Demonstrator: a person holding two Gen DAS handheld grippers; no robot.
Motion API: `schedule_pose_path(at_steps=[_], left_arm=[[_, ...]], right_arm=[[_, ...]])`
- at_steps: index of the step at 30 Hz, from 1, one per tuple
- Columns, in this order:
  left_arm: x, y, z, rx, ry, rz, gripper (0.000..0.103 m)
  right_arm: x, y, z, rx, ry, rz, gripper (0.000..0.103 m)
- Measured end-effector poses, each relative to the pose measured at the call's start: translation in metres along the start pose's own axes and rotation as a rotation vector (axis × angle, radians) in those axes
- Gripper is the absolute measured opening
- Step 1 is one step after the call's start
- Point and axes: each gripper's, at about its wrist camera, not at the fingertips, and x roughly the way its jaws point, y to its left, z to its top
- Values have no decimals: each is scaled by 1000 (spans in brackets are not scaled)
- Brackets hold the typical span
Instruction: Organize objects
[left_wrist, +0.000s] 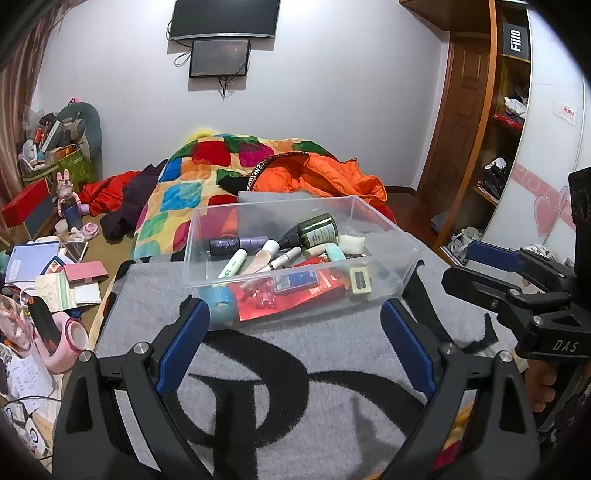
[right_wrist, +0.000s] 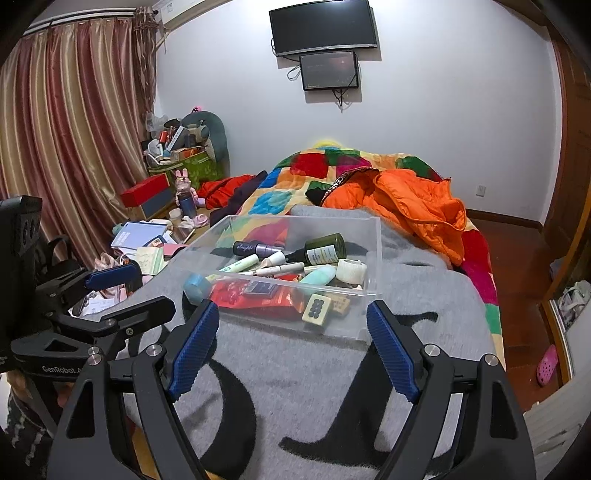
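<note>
Two black handheld grippers with blue pads hover side by side just short of the clear plastic box (left_wrist: 295, 254). The left gripper (left_wrist: 295, 325) stands wide open, empty. The right gripper (right_wrist: 291, 328) also gapes, empty, angled slightly downward toward the box.

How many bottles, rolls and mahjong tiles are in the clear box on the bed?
Bottles: 2, dark green bottle and purple bottle
Rolls: 2, blue roll and white roll
Mahjong tiles: 2, green-dotted tile and second tile
Total: 6
</note>
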Motion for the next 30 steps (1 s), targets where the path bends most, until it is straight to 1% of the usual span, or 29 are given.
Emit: schedule_pose_path(at_steps=[30], left_arm=[[0,-2,1,-5,-1,-13,95]], right_arm=[[0,4,-2,0,4,12,81]])
